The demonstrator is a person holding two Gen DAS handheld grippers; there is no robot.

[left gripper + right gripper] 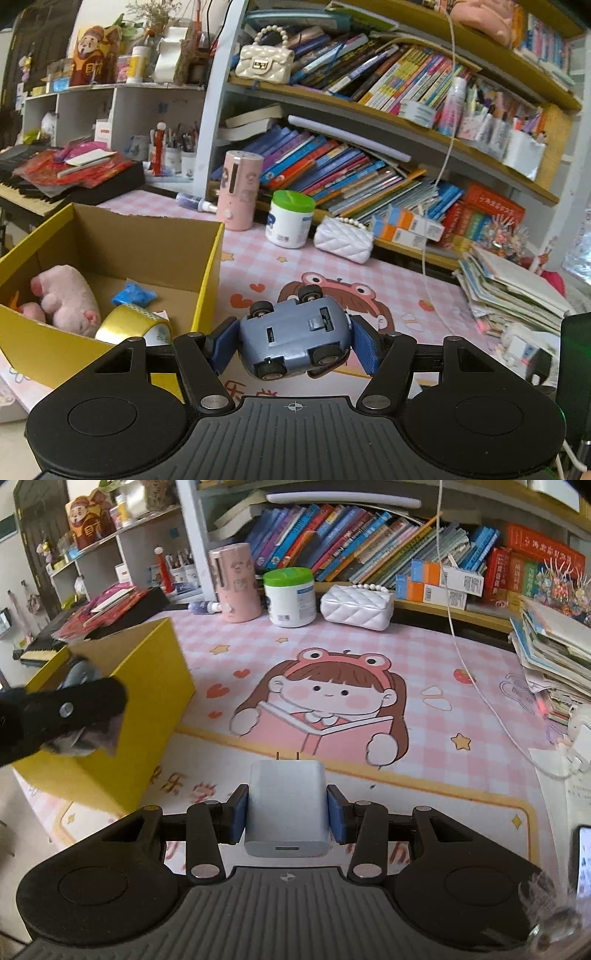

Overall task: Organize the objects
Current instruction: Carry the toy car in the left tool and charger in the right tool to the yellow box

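Toy car (295,338): one, blue-grey, lying wheels-up between the left gripper (295,345) pads, hanging over the pink mat (461,657) just beside the yellow box (210,273).
Charger (286,812): one white plug block, sitting clamped in the right gripper (286,821), prongs pointing forward above the mat.
Handling: both are looking light and rigid; the car's rounded shell is likely slipping easily, so gripping its flat sides is best.
Box contents: one pink plush (64,299), one tape roll (135,326), one blue packet (133,294).
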